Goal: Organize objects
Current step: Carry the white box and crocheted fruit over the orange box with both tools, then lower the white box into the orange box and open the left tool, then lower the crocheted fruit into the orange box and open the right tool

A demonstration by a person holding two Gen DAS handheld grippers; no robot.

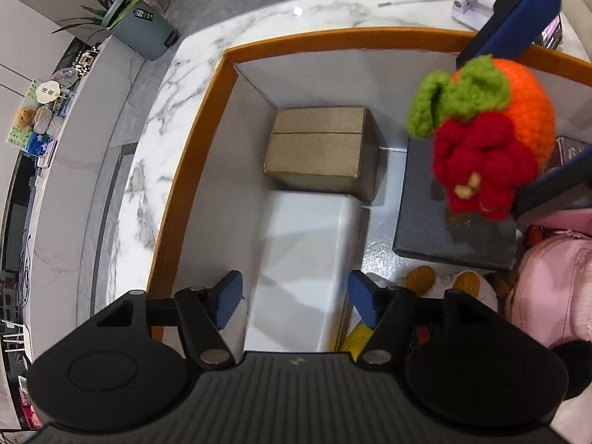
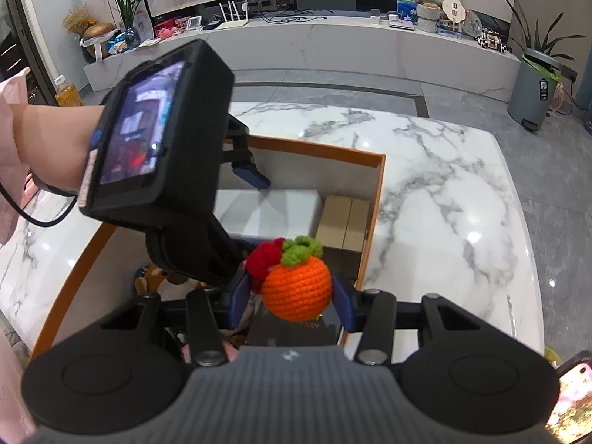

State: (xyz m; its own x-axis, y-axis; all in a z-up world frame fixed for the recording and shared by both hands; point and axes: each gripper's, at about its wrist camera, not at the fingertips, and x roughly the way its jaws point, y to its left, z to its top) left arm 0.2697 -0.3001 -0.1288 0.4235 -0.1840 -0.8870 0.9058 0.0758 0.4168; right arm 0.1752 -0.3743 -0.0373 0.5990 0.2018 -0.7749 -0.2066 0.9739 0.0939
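Observation:
An orange-rimmed box (image 1: pixel 192 170) sits on a marble table; it also shows in the right wrist view (image 2: pixel 375 203). My right gripper (image 2: pixel 292 301) is shut on a crocheted orange fruit (image 2: pixel 298 286) with green leaves and red berries, held above the box; in the left wrist view the fruit (image 1: pixel 481 129) hangs at the upper right. My left gripper (image 1: pixel 294 299) is open and empty, over a white box (image 1: pixel 307 262) inside the big box. The left gripper also shows in the right wrist view (image 2: pixel 251 175).
Inside the big box lie a tan box (image 1: pixel 318 144), a dark grey box (image 1: pixel 444 214), a pink soft item (image 1: pixel 555 281) and small plush toys (image 1: pixel 440 281). A grey bin (image 2: pixel 532 88) stands beyond the marble table (image 2: pixel 444 192).

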